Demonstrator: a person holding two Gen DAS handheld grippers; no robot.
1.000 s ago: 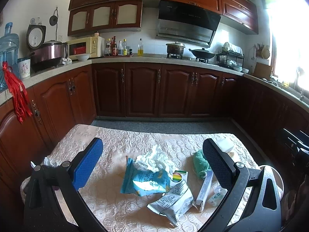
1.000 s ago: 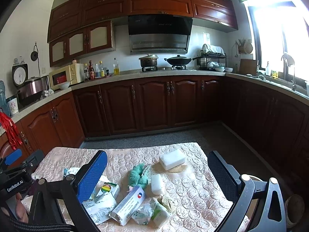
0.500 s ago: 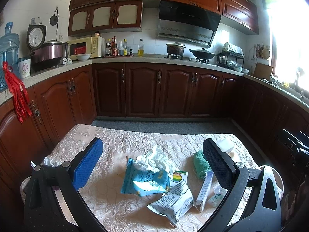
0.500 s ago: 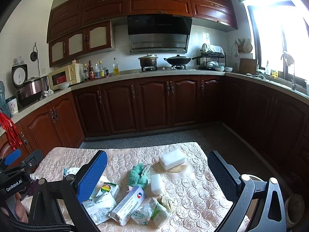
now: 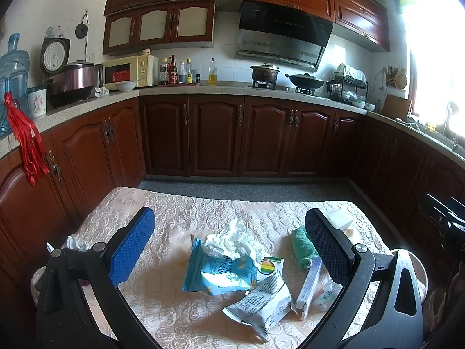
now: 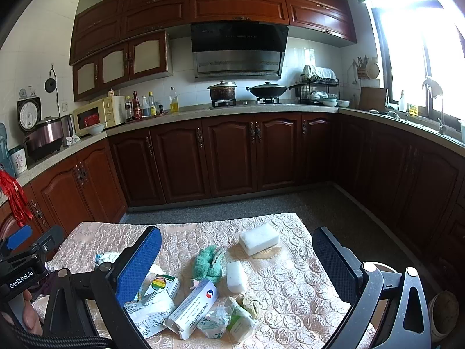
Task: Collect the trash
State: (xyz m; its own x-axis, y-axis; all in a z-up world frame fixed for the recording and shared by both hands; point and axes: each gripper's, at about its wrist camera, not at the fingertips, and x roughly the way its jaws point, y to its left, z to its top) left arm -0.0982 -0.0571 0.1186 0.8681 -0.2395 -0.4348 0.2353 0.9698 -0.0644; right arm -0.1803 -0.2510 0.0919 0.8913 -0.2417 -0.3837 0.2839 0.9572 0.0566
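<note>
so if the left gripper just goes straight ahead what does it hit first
Most likely the crumpled white tissue atop the blue snack bag, centred between the open left gripper fingers; depth is uncertain.

Left tool (image 5: 229, 240) hangs wide apart above blue wrapper (image 5: 218, 274).

Left gripper (image 6: 20, 273) reads, apparently, "GenRobot.AI" (white lettering).

Microwave (image 5: 130, 70), pot (image 5: 265, 72) and wok (image 5: 305, 80) on counter (image 5: 203, 89).
</note>
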